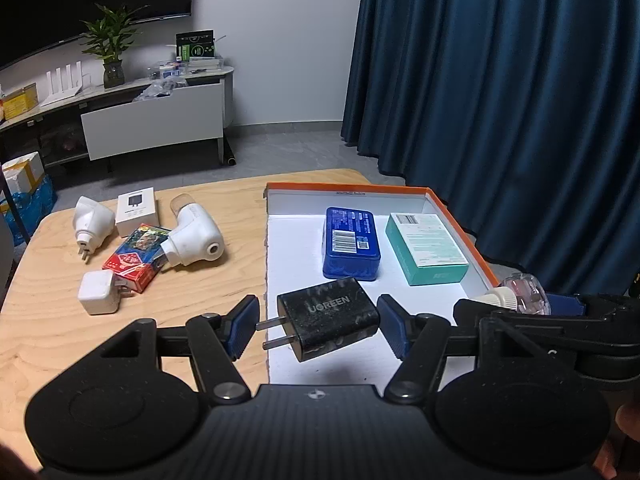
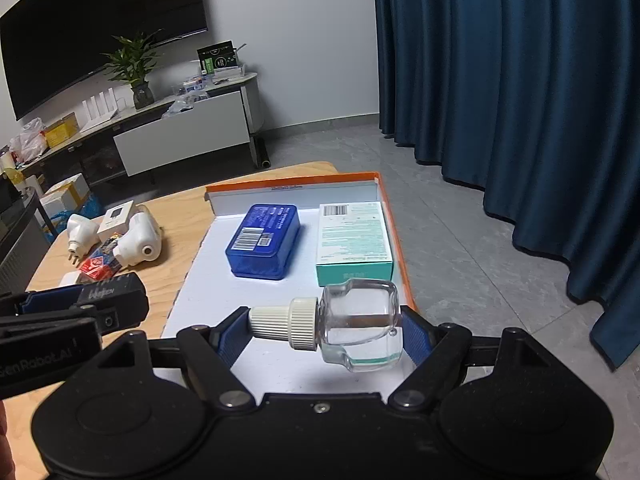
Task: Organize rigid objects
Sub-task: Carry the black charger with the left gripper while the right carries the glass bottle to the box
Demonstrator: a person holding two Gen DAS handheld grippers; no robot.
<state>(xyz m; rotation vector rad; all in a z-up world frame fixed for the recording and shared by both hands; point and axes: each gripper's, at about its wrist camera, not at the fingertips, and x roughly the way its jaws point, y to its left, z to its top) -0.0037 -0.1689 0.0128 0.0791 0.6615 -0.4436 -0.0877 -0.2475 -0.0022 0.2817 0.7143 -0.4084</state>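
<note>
My left gripper (image 1: 318, 326) is shut on a black UGREEN charger (image 1: 328, 324), prongs touching the left pad, held over the near left part of the white tray (image 1: 296, 248). My right gripper (image 2: 326, 330) is shut on a clear glass bottle (image 2: 358, 326) with a cream screw cap, held sideways over the tray's near right part; it also shows in the left wrist view (image 1: 520, 294). In the tray lie a blue tin (image 1: 351, 243) and a teal box (image 1: 426, 248).
On the wooden table (image 1: 52, 320) left of the tray lie two white plug devices (image 1: 93, 220), a small white box (image 1: 137, 210), a red card box (image 1: 136, 256) and a white cube charger (image 1: 100, 292). The tray has an orange rim (image 1: 456, 220). Blue curtains hang to the right.
</note>
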